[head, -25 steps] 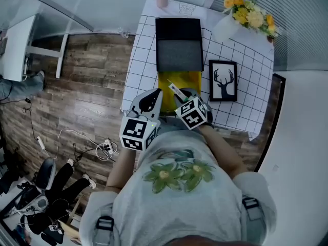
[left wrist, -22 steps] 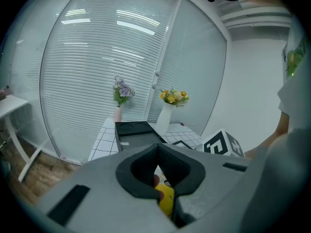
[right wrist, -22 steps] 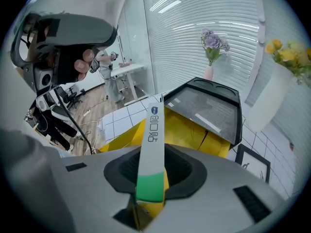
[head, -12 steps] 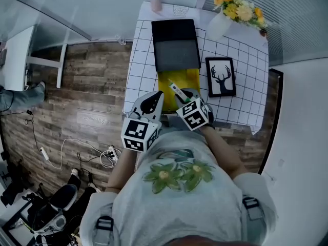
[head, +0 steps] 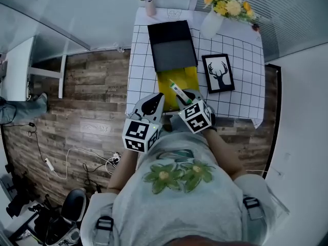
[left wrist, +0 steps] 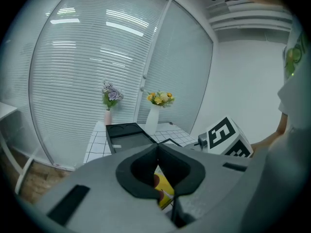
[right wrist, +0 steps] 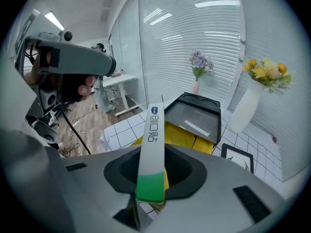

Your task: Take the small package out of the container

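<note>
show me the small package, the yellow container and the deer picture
small package (right wrist: 153,140), right gripper view, white middle
yellow container (head: 165,83), head view, left side
deer picture (head: 218,73), head view, the deer

- The right gripper (right wrist: 154,178) has its jaws closed on a slim white package (right wrist: 152,140) with a green lower end, standing upright between them.
- Beyond it lies a yellow container (right wrist: 187,135), with a black tray (right wrist: 194,113) at its far end.
- A white vase (right wrist: 247,109) of yellow flowers stands on the checked tablecloth (right wrist: 121,130).

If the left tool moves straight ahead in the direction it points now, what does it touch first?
Probably the yellow container, seen just beyond the shut jaws of the left tool; the black box lies farther back. Depth is unclear.
</note>
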{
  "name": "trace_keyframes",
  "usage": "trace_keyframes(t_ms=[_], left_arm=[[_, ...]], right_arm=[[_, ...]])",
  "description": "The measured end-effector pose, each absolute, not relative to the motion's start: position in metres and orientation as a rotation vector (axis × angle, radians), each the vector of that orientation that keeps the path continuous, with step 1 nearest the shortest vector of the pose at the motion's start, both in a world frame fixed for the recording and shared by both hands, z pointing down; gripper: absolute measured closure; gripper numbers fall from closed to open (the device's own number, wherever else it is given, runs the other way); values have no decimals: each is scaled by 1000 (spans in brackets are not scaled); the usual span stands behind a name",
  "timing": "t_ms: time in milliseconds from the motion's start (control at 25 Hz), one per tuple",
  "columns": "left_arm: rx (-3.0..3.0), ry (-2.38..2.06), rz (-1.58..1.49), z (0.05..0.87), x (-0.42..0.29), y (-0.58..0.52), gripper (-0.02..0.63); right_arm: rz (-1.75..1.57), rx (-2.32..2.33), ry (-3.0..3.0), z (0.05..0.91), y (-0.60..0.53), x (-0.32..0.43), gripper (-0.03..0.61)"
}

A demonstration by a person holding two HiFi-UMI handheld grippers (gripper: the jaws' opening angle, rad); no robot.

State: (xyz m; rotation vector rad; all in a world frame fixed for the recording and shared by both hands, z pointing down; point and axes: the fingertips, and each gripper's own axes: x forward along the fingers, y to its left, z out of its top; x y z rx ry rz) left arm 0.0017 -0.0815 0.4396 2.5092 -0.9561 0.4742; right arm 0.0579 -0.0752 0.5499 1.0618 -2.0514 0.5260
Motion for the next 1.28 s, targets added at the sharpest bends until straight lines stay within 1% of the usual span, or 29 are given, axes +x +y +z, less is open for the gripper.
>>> trace_keyframes(t_ms=[680,1280], left_arm=[[2606,-832,499,426,2,-35,607],[2638,-764,527,427,-17,22,607]], right_arm=[[459,1227,-2085,490,-31,58,489],[421,1303,-2133,447,26,29,491]])
